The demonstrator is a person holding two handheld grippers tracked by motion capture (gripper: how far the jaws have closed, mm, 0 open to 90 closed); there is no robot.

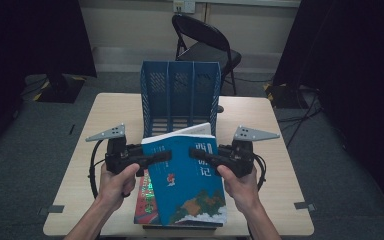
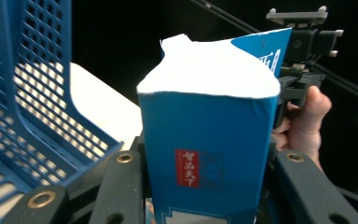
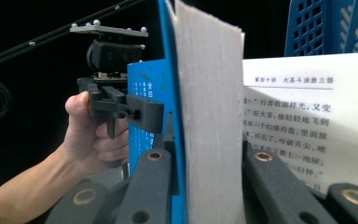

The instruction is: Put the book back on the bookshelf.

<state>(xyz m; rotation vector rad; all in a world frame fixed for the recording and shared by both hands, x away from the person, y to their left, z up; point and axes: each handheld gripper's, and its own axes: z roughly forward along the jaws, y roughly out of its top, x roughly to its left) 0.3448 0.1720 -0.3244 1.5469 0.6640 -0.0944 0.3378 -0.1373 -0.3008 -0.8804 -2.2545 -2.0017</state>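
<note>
High view, two tools (image 1: 167,156) (image 1: 194,152) each pinching one blue book (image 1: 190,185), one three-slot blue rack (image 1: 180,95).

I had both bare forearms coming in from the bottom, hands level and facing each other. My left hand (image 1: 114,181) gripped the black two-jaw left gripper (image 1: 166,156), jaws pointing inward and clamped on the blue paperback book (image 1: 187,177) at its spine. My right hand (image 1: 240,186) gripped the matching right gripper (image 1: 196,153), jaws clamped on the book's opposite edge.
</note>
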